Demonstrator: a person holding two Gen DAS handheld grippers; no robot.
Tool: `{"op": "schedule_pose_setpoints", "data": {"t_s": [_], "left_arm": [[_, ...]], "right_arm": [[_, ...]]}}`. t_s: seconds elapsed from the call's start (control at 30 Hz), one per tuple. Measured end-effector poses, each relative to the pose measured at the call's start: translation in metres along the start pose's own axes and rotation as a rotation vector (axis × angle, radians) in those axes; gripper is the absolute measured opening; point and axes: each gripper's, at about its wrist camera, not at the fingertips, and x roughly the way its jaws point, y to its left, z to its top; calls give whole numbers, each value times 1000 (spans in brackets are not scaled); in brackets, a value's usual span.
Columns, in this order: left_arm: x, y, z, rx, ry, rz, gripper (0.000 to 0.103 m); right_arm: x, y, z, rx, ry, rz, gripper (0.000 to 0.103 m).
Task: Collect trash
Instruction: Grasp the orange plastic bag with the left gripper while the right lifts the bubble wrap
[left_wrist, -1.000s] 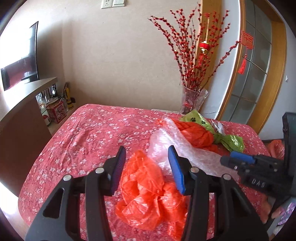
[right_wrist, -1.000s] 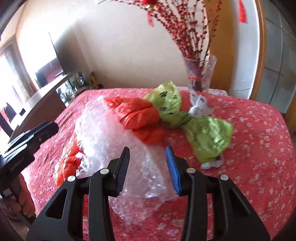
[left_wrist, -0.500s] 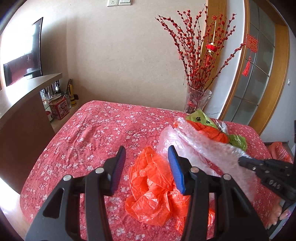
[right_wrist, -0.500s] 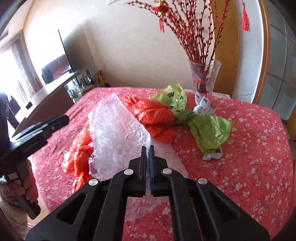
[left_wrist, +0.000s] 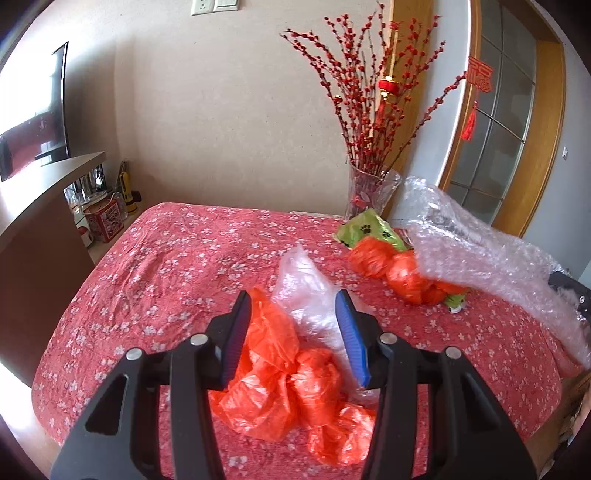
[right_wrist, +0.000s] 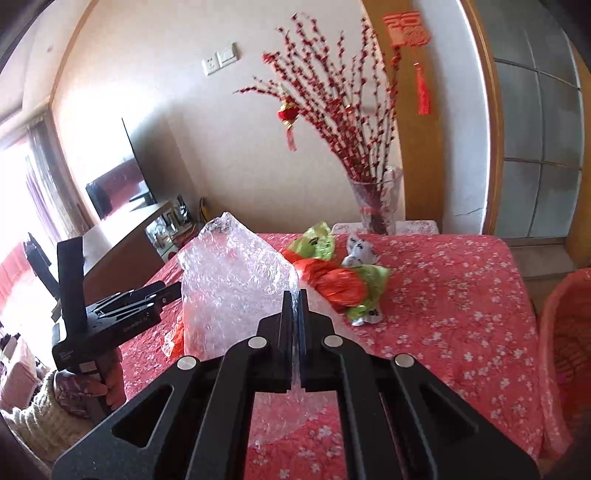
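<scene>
Only the right view shows the pink bin (right_wrist: 565, 354), cut off; right gripper (right_wrist: 294, 325) pinches bubble wrap (right_wrist: 232, 280). Left gripper (left_wrist: 293, 339) spread over orange bag (left_wrist: 291, 384).

- Bright daylight from the left; window (right_wrist: 22, 206) blown out white.
- Strong fisheye bending and dark vignette at corners.
- Motion blur on bubble wrap (left_wrist: 491, 251) and door frame (right_wrist: 484, 122).
- Soft shadows on worktop (left_wrist: 177, 266).
</scene>
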Motion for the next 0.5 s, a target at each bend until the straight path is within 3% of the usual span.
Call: {"op": "schedule_pose_setpoints", "data": {"t_s": [0.3,0.5], "left_arm": [[10,-50,12,67,4,-69,53],[44,-98,30,89,40,-86,54]], "right_arm": [[-44,-50,-4,57,-98,-190,3],[-62,-89,-15,121,-123,-275,3]]}}
